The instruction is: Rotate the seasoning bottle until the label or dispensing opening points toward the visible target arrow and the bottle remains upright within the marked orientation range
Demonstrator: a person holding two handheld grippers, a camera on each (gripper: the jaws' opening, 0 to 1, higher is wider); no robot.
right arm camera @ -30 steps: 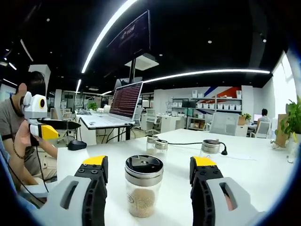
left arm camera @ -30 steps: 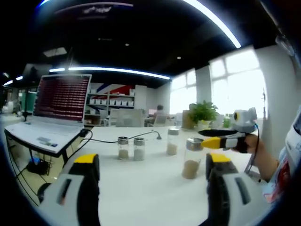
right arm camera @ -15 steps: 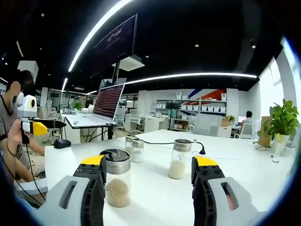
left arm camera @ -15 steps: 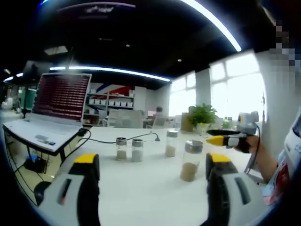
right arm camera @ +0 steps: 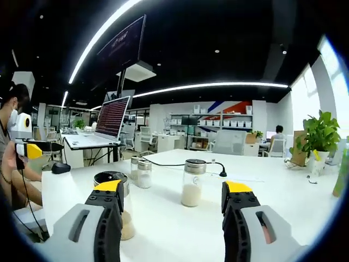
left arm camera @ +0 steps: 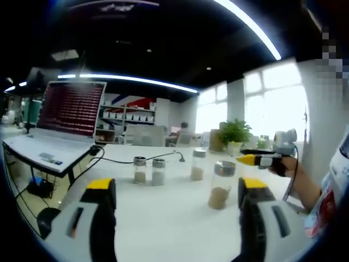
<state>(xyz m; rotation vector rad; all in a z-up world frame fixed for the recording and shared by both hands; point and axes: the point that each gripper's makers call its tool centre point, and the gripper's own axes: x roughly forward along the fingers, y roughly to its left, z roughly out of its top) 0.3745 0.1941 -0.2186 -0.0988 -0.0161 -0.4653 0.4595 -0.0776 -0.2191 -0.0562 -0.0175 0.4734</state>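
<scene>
A glass seasoning bottle with a steel lid and brown powder (left arm camera: 220,185) stands upright on the white table (left arm camera: 163,218), just left of my left gripper's right finger. In the right gripper view this same bottle (right arm camera: 126,217) is partly hidden behind the left finger. My left gripper (left arm camera: 176,185) is open with nothing between its fingers; it also appears far left (right arm camera: 28,148), held by a person's hand. My right gripper (right arm camera: 172,188) is open and empty, and it hovers beyond the bottle at the right (left arm camera: 260,160).
A bottle of white powder (right arm camera: 192,183) and two small shakers (right arm camera: 140,171) stand further back on the table. An open laptop (left arm camera: 62,123) with a cable sits at the left, a black mouse (right arm camera: 59,167) near the edge, and a potted plant (left arm camera: 235,131) behind.
The right gripper view has swung right: the brown-powder bottle went from between its fingers to behind the left finger. The left gripper view is almost unchanged.
</scene>
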